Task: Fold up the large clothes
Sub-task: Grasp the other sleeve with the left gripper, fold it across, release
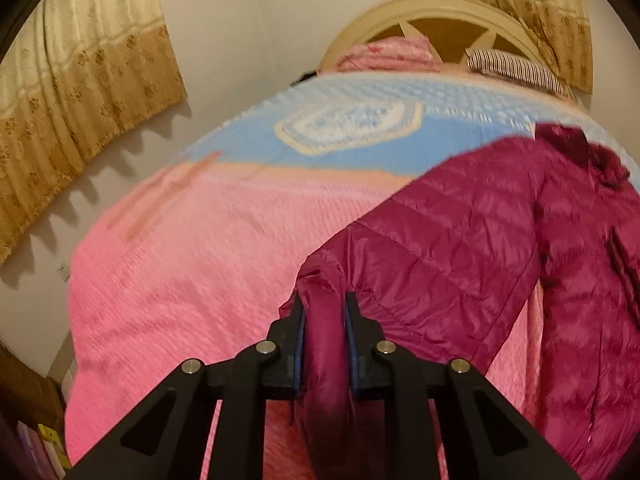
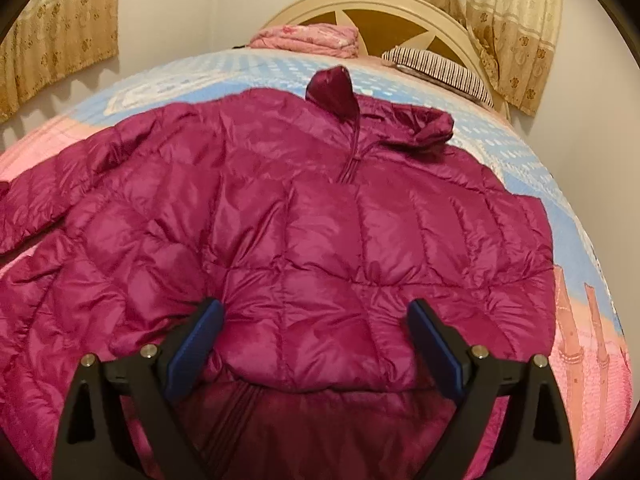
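Note:
A magenta quilted down jacket [image 2: 312, 216] lies spread on the bed, hood toward the headboard. In the left wrist view its left sleeve [image 1: 440, 216] runs down toward me, and my left gripper [image 1: 325, 300] is shut on the sleeve's cuff end, the fabric pinched between the blue pads. In the right wrist view my right gripper [image 2: 316, 308] stands wide open over the jacket's lower body. Its blue pads [image 2: 196, 336] straddle a folded-over hem without pressing it. A small pouch of the same fabric [image 2: 332, 92] lies on the jacket's collar.
The bed carries a pink and blue quilted cover [image 1: 192, 256]. A folded pink blanket [image 2: 308, 38] and a striped pillow [image 2: 436, 68] lie by the cream headboard [image 2: 376, 0]. Curtains [image 1: 72, 92] hang on the walls at left and right.

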The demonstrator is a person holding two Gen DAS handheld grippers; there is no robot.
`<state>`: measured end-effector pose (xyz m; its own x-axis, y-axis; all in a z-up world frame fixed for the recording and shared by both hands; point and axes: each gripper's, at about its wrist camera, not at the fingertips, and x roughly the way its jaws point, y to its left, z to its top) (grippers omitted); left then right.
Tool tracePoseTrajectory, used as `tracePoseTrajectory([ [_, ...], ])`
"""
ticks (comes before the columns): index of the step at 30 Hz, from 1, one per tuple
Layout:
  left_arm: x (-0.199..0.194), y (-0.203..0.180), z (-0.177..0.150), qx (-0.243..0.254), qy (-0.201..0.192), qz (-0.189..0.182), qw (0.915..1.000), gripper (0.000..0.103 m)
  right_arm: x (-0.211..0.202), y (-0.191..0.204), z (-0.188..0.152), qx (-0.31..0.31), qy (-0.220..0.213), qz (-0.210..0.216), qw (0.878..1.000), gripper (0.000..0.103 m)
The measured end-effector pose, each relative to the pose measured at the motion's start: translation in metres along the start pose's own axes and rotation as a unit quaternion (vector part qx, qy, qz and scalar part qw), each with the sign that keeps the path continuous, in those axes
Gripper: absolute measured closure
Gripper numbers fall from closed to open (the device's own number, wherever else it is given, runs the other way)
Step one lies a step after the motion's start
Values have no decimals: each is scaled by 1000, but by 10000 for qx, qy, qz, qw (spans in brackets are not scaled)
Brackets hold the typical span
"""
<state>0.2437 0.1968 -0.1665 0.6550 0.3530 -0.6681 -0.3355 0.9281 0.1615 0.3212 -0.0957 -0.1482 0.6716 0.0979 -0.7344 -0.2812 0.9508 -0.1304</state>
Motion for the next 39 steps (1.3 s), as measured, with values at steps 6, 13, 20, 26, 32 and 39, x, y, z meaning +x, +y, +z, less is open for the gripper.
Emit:
tracePoseTrajectory([
  [6,-30,9,43,-41,-560,114,9984,90,-23,-8,5,-5,-276,77,9996,8],
  [13,-67,-24,83,282,-1094,-4,9936,91,-37,-39,9,225,-412,-78,9989,8],
  [20,-92,-89,98,579,-1352,-431,9882,92,-39,-74,0,523,-337,-327,9975,8],
  [26,-116,-168,98,1162,-1602,-888,9762,92,-45,-101,-12,734,-328,-432,9958,8],
  [32,-121,-234,88,1563,-1459,-1354,9674,92,-45,-121,-27,906,-249,-484,9944,8],
  [39,-116,-300,69,1793,-1154,-1780,9606,91,-44,-142,-46,1138,-180,-525,9920,8],
])
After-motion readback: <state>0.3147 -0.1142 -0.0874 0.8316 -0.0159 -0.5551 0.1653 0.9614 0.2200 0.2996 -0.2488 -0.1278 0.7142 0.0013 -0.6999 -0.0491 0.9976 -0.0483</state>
